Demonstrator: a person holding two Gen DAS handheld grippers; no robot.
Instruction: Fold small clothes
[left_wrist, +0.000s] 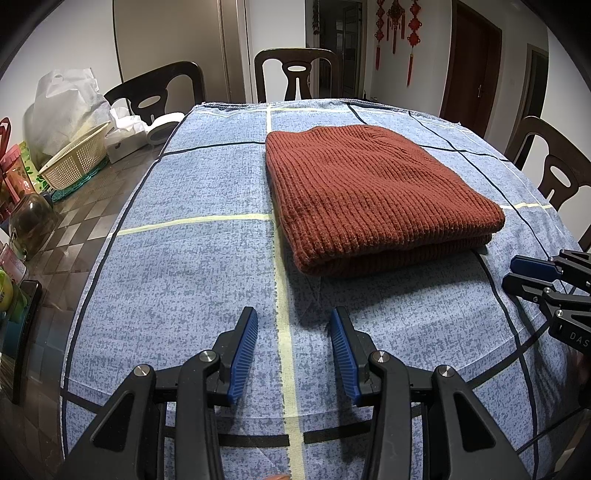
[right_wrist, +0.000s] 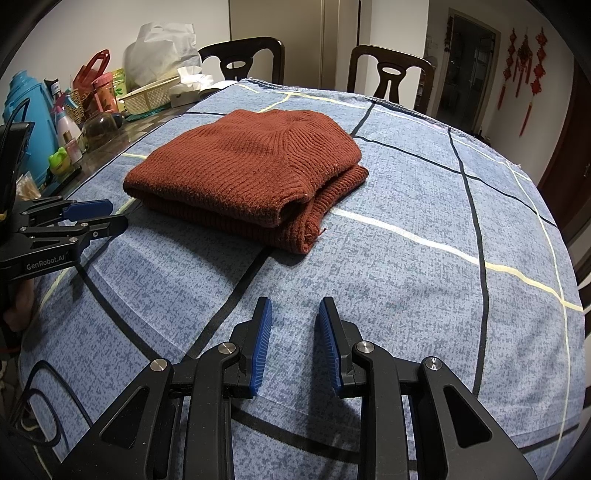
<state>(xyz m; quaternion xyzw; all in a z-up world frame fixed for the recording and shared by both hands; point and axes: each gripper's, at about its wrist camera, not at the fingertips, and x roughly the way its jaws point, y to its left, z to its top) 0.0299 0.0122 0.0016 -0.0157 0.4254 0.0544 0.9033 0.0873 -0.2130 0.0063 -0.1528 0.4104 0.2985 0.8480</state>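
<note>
Rust knit sweater lies folded mid-desk on the blue cloth; fold looks done. Your left hand-held gripper and right hand-held gripper hover empty, jaws apart. Next, likely just tidy or withdraw.

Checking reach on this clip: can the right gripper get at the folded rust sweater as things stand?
Probably yes. The right gripper is open and empty, aimed toward the sweater, with only bare blue cloth between them. The left gripper sits off to the side, not in the way.
</note>
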